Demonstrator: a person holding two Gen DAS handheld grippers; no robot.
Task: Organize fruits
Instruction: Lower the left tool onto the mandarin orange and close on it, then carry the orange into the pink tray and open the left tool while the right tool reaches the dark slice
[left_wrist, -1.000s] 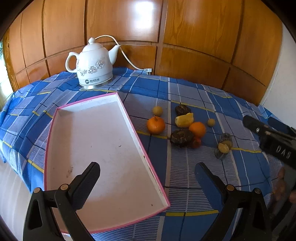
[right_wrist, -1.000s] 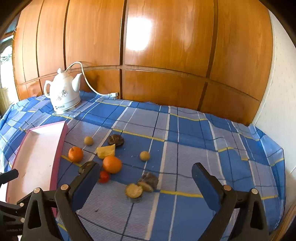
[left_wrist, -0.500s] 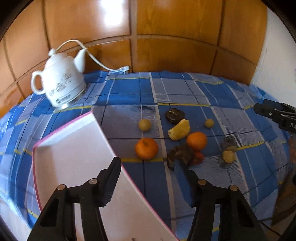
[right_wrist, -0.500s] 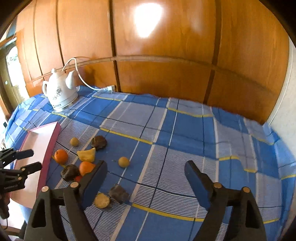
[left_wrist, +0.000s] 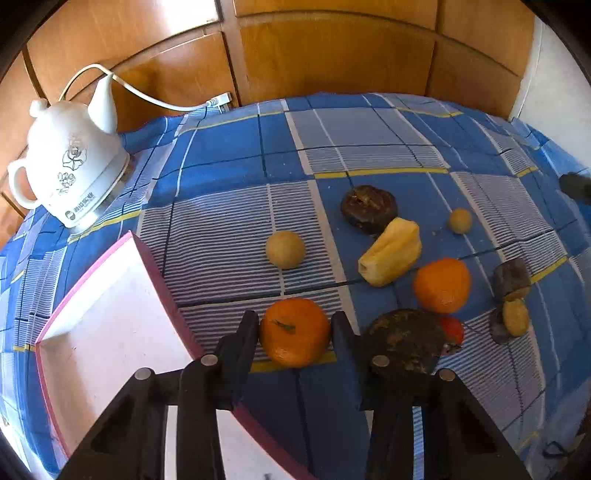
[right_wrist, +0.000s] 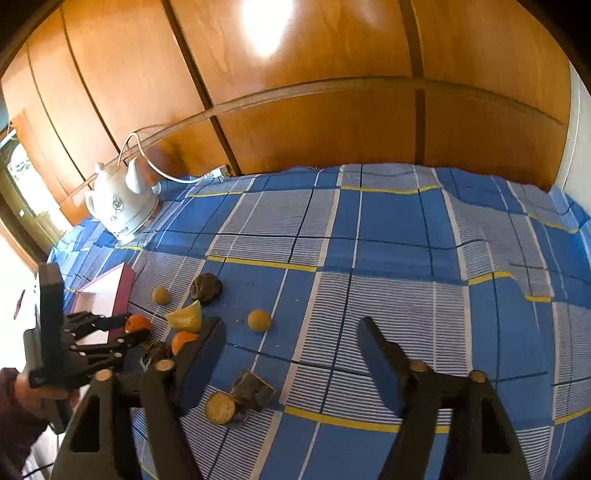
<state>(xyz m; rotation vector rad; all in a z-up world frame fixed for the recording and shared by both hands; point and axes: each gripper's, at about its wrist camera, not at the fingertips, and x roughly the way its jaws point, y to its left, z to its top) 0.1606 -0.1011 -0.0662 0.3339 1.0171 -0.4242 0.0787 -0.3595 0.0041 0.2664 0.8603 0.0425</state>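
A tangerine (left_wrist: 294, 331) lies on the blue checked cloth just right of the pink-rimmed white tray (left_wrist: 110, 332). My left gripper (left_wrist: 293, 332) straddles it, jaws closing, with both pads against its sides. The right wrist view shows the same grip, left gripper (right_wrist: 135, 326) on the tangerine (right_wrist: 137, 323). More fruit lies close by: an orange (left_wrist: 441, 284), a yellow piece (left_wrist: 389, 256), two dark fruits (left_wrist: 369, 208) (left_wrist: 404, 339), a red one (left_wrist: 452, 330) and small yellow balls (left_wrist: 285, 249). My right gripper (right_wrist: 291, 325) hovers over bare cloth, jaws closing with nothing between them.
A white electric kettle (left_wrist: 70, 166) with its cord stands at the back left, before the wooden wall panels. Cut fruit pieces (right_wrist: 236, 400) lie under the right gripper's left finger. A person's hand (right_wrist: 22, 387) holds the left gripper. The cloth's right half (right_wrist: 443, 277) is bare.
The left gripper swung right from over the tray, dropped to the tangerine and closed its jaws around it. The right gripper shifted over the cloth and narrowed its jaws.
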